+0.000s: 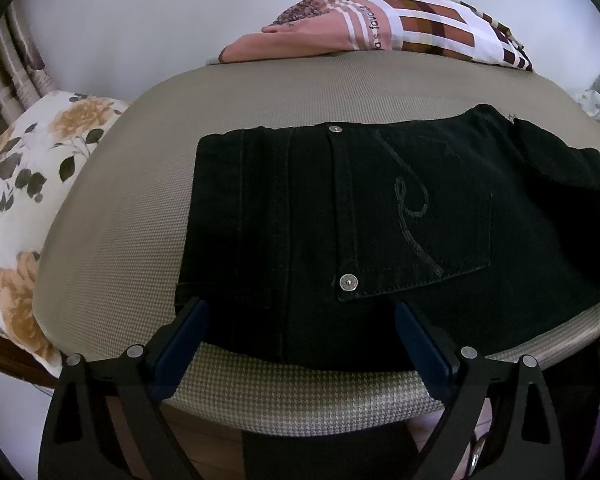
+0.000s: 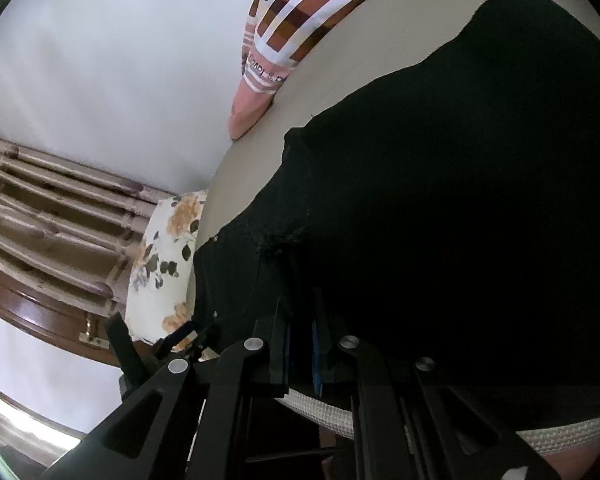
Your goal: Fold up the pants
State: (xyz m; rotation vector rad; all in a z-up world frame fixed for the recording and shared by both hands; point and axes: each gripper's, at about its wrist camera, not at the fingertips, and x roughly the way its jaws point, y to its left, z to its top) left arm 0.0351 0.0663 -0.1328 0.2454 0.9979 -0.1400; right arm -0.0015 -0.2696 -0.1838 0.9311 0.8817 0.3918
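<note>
While spread wide over the near edge of the pants (image 1: 340, 220), hovers open and empty: left gripper (image 1: 300, 336), blue pads either side of the cloth, not pressing it. Pinched nearly closed on a fold of the same black fabric: right gripper (image 2: 300, 344). No containers in view. Lying folded flat on the mattress (image 1: 140, 200), long axis across the left view, back pocket (image 1: 420, 216) up with two metal rivets at its left corners, one end draped toward the right edge. Beige woven cover on the mattress. Beyond it, a floral pillow (image 1: 24, 184) at left, a checked pink and brown blanket (image 1: 380, 28) against a plain white wall, striped curtains (image 2: 56, 208) farther left.
</note>
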